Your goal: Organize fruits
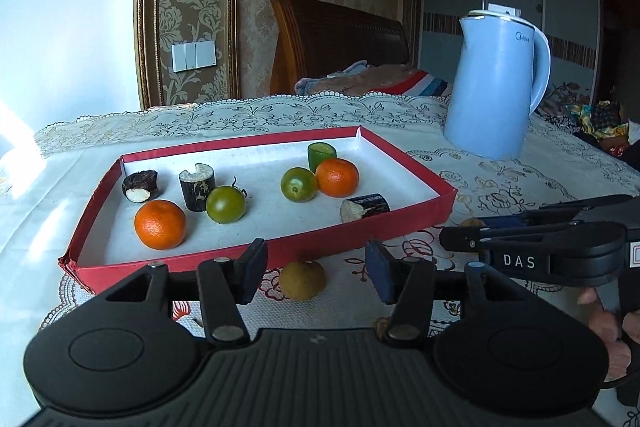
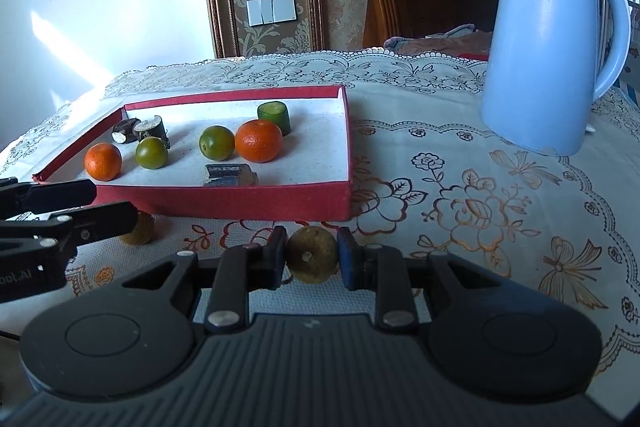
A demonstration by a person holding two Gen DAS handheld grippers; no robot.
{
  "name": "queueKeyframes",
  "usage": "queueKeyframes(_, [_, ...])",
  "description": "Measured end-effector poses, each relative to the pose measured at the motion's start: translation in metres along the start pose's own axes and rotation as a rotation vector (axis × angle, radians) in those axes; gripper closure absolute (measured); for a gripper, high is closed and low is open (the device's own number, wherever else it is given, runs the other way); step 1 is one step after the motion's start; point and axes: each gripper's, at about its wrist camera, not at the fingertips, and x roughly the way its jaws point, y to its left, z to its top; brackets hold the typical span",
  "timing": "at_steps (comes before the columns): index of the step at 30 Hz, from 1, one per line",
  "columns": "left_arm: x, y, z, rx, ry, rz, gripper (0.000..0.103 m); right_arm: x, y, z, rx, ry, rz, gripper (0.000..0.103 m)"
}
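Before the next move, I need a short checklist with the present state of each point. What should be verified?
1. Right gripper shut on its brown fruit: ok.
2. Left gripper open around the other brown fruit, pads not touching: ok.
3. Free floor space in the red tray, near the front wall: ok.
4. Blue kettle stands away from the tray: ok.
5. Right gripper's fruit lifted off the tablecloth: cannot tell.

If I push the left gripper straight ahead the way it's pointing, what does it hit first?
Most likely the brown fruit on the tablecloth, which lies just ahead between the open left gripper pads. Behind it stands the near wall of the red tray. Depth is hard to judge here.
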Motion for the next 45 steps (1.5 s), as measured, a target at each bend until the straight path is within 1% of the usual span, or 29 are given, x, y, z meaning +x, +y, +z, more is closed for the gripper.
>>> queueKeyframes(3, [0.012, -0.004, -0.001, 0.024, 0.040, 0.031, 0.050, -0.001, 0.001, 0.000, -0.003, -0.001, 0.006, 0.078])
queueKeyframes(4, [0.015, -0.004, -0.001, 0.021, 0.055, 0.035, 0.058, -0.001, 0.001, -0.001, -0.001, 0.001, 0.010, 0.078])
queueKeyframes(5, [0.020, -0.002, -0.001, 0.016, 0.076, 0.038, 0.070, -0.001, 0.002, -0.001, -0.003, 0.001, 0.011, 0.078])
queueKeyframes(7, [0.025, 0.000, -0.002, 0.009, 0.101, 0.046, 0.075, -0.001, 0.002, -0.001, -0.008, -0.001, 0.009, 0.077])
queueKeyframes(8, [0.024, 0.002, -0.002, 0.005, 0.099, 0.042, 0.076, -0.001, 0.003, -0.001, -0.009, -0.001, 0.008, 0.077])
queueKeyframes(11, [0.021, 0.002, -0.004, 0.003, 0.088, 0.036, 0.077, -0.003, 0.003, -0.001, -0.009, -0.009, 0.000, 0.077])
queueKeyframes(15, [0.006, -0.001, -0.004, 0.031, 0.003, 0.057, 0.077, -0.005, 0.004, -0.001, -0.012, -0.023, -0.006, 0.077])
queueKeyframes(18, [-0.003, 0.002, -0.001, 0.019, -0.031, 0.058, 0.077, -0.009, 0.006, 0.001, -0.021, -0.047, -0.012, 0.078])
queueKeyframes(21, [-0.005, 0.011, 0.007, -0.014, -0.026, 0.072, 0.077, -0.011, 0.012, 0.007, -0.040, -0.060, -0.008, 0.077])
queueKeyframes(26, [-0.001, 0.036, 0.019, -0.088, -0.011, 0.094, 0.077, -0.007, 0.028, 0.022, -0.067, -0.068, 0.011, 0.077])
queueKeyframes(28, [0.001, 0.045, 0.023, -0.102, -0.013, 0.125, 0.077, -0.002, 0.037, 0.030, -0.082, -0.072, 0.012, 0.078])
queueKeyframes(32, [0.011, 0.065, 0.030, -0.155, -0.007, 0.147, 0.077, 0.015, 0.052, 0.044, -0.093, -0.059, 0.018, 0.077])
queueKeyframes(35, [0.022, 0.075, 0.034, -0.162, -0.008, 0.196, 0.077, 0.031, 0.062, 0.054, -0.107, -0.055, 0.001, 0.077])
queueKeyframes(38, [0.031, 0.083, 0.035, -0.175, 0.002, 0.220, 0.076, 0.048, 0.068, 0.061, -0.101, -0.037, -0.001, 0.077])
queueKeyframes(41, [0.035, 0.086, 0.036, -0.163, -0.024, 0.257, 0.076, 0.065, 0.072, 0.065, -0.097, -0.016, -0.012, 0.077])
queueKeyframes(43, [0.038, 0.087, 0.037, -0.162, -0.033, 0.260, 0.076, 0.076, 0.073, 0.067, -0.089, 0.006, -0.015, 0.078])
queueKeyframes(45, [0.042, 0.086, 0.039, -0.151, -0.036, 0.280, 0.076, 0.082, 0.077, 0.068, -0.109, -0.007, -0.045, 0.077])
